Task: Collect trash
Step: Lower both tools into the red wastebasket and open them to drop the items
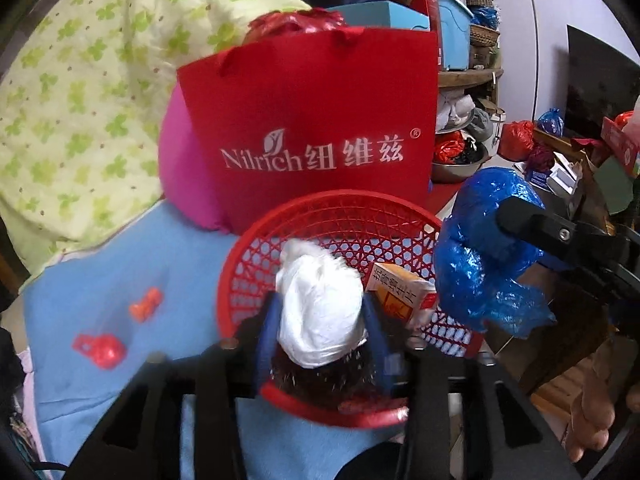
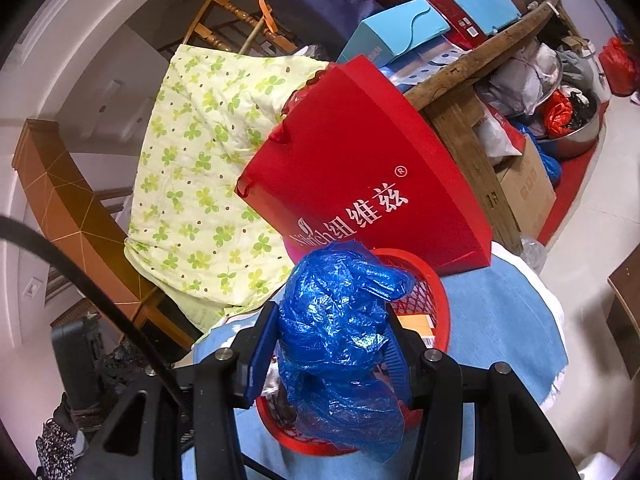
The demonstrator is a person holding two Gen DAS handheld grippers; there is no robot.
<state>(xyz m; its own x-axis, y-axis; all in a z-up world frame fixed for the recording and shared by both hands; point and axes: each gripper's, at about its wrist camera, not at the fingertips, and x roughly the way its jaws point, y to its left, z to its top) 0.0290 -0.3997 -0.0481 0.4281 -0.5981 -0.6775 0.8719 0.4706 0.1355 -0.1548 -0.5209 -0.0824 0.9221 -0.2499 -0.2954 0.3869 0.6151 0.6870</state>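
Observation:
My left gripper [image 1: 322, 320] is shut on a crumpled white plastic bag [image 1: 320, 304] and holds it over a red mesh basket [image 1: 336, 216]. An orange carton [image 1: 400, 292] lies in the basket. My right gripper [image 2: 332, 344] is shut on a crumpled blue plastic bag [image 2: 340, 320] and holds it over the same red basket [image 2: 424, 288]. In the left wrist view the blue bag [image 1: 480, 248] and the right gripper's finger [image 1: 532, 220] hang at the basket's right rim. Two red scraps [image 1: 100, 350] and an orange scrap [image 1: 146, 304] lie on the blue cloth [image 1: 120, 264] left of the basket.
A red Nilrich paper bag [image 1: 312, 120] stands right behind the basket, with a pink object [image 1: 180, 168] beside it. A green clover quilt [image 1: 80, 100] lies at the left. Boxes, bowls and bags crowd the shelf and floor at the right [image 2: 520, 80].

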